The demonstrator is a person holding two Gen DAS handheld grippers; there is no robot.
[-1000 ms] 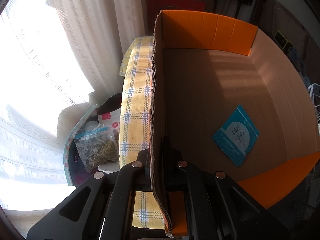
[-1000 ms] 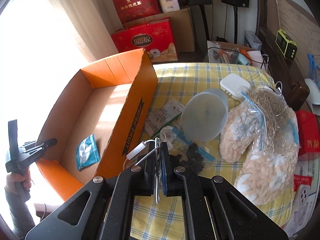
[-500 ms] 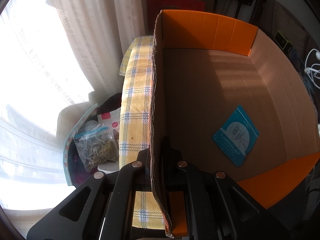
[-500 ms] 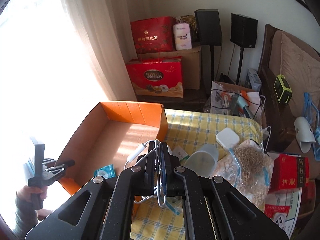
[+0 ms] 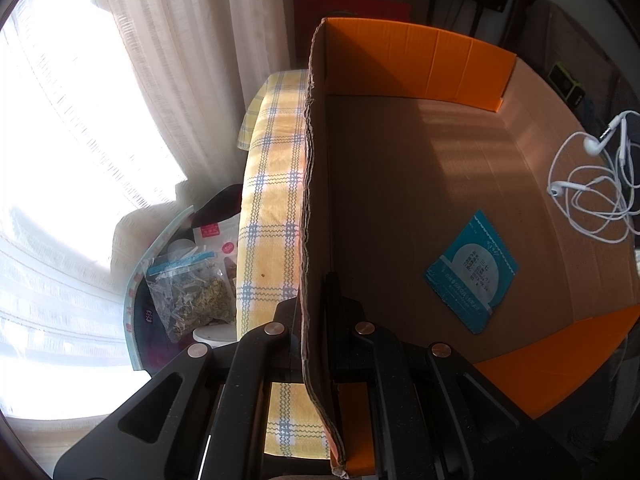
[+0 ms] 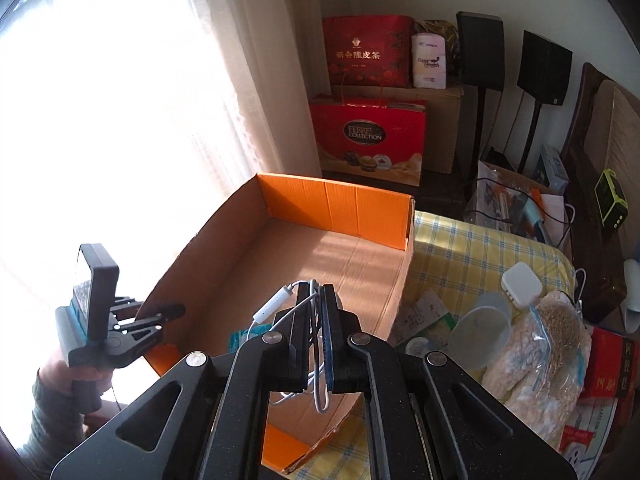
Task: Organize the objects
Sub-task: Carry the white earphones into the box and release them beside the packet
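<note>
One second on, your right claw (image 6: pixel 311 332), clamped shut on the white earphones (image 6: pixel 280 300), has lifted them off the worktop (image 6: pixel 472 240) to mid-frame over the cardboard box (image 6: pixel 340 208), whose wall your left claw (image 5: pixel 316 320) pinches shut, so drop next.

This is a room in a home. Past the tool hang long white curtains (image 6: pixel 224 92), with red gift boxes (image 6: pixel 370 140) and black speakers (image 6: pixel 480 52) by the wall.
</note>
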